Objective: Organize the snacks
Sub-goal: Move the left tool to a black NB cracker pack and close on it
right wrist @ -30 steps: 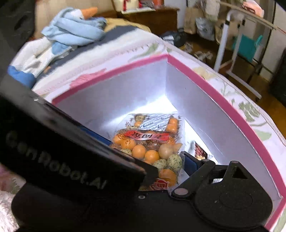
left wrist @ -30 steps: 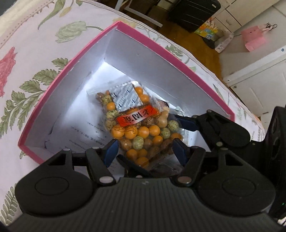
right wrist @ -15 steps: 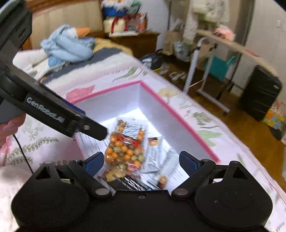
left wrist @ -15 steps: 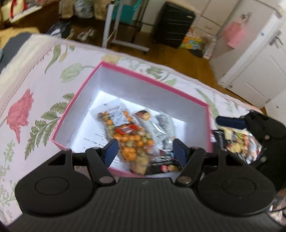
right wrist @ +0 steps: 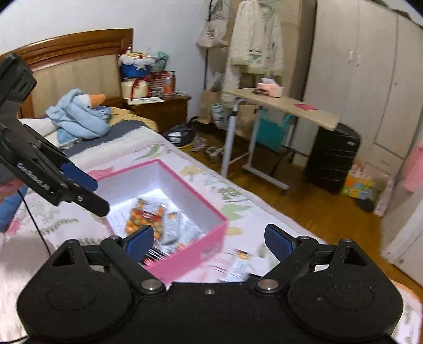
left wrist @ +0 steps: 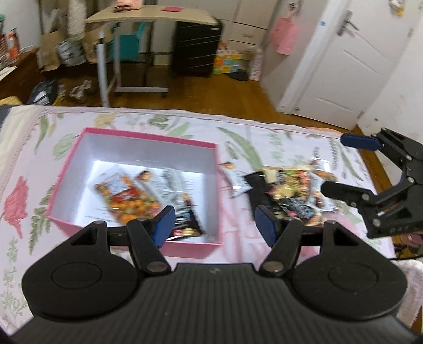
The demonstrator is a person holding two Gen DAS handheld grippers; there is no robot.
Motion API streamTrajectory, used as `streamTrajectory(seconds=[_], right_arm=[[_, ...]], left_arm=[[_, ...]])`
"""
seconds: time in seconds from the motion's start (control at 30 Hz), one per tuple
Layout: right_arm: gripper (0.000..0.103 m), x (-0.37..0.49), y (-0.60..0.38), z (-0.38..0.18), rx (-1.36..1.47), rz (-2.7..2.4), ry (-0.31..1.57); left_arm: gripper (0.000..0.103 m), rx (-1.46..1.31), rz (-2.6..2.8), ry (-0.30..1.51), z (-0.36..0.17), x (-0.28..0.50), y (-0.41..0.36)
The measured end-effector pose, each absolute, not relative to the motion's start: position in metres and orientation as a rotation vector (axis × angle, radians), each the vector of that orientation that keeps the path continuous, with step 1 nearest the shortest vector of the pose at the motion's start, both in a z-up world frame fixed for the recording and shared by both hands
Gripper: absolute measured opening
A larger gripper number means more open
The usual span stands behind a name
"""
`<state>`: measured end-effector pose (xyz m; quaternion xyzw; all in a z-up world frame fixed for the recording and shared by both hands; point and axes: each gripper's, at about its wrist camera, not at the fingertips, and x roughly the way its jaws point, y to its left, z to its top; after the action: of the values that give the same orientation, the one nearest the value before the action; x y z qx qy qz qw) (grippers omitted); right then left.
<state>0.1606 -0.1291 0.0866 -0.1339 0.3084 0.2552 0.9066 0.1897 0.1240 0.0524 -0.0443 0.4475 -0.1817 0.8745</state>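
Note:
A pink box (left wrist: pixel 71 172) with white inside walls lies open on the floral bedspread (left wrist: pixel 23 148). In it lie a clear bag of orange and green balls (left wrist: pixel 129 201) and a few silver and dark packets (left wrist: pixel 171 185). To the right of the box, a loose pile of snack packets (left wrist: pixel 293 185) sits on the bed. My left gripper (left wrist: pixel 215 225) hovers open above the box's near right corner, holding nothing. My right gripper (right wrist: pixel 208 238) is open wide and holds nothing above the box wall (right wrist: pixel 201 251); in the left wrist view the right gripper (left wrist: pixel 343 165) hangs beside the pile. One stray packet (right wrist: pixel 239 262) lies by the box.
Beyond the bed's far edge, a rolling side table (left wrist: pixel 148 16) and a black suitcase (left wrist: pixel 195 50) stand on the wooden floor. A white door (left wrist: pixel 343 66) is at the right. A blue plush toy (right wrist: pixel 79 116) lies near the headboard (right wrist: pixel 68 47).
Both grippers have risen and drawn back out of the box, with nothing in them. The bag of balls stays inside. The pile beside the box has come into view.

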Motion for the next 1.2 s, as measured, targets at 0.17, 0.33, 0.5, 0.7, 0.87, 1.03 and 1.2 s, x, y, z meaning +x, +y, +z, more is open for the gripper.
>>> streamTrajectory(seconds=[0.17,0.33,0.5,0.7,0.87,1.03,1.2], right_arm=[[0.093,0.155,-0.167,0.086,-0.226,0.468,0.673],[0.087,0.169,-0.202,0.063,-0.096,0.424,0.734],[0.079,0.174,-0.213,0.027,-0.154,0.423,0.742],[0.074,0.188,-0.237,-0.03,-0.025,0.467,0.863],[0.074,0.187,-0.233,-0.062,-0.018,0.491,0.914],[0.074,0.198,-0.219,-0.089,-0.074,0.432,0.909],[0.074,0.198,-0.207,-0.097,-0.225,0.415,0.87]], left_arm=[[0.065,-0.117,-0.465,0.947,0.043,0.185,0.077],[0.065,-0.167,-0.513,1.007,0.017,0.197,0.036],[0.063,-0.221,-0.502,1.043,-0.01,0.217,0.009],[0.061,-0.345,-0.475,1.092,-0.054,0.239,-0.014],[0.06,-0.446,-0.492,1.163,-0.094,0.245,-0.023],[0.06,-0.525,-0.498,1.193,-0.126,0.255,-0.015],[0.06,-0.534,-0.5,1.168,-0.148,0.255,-0.023]])
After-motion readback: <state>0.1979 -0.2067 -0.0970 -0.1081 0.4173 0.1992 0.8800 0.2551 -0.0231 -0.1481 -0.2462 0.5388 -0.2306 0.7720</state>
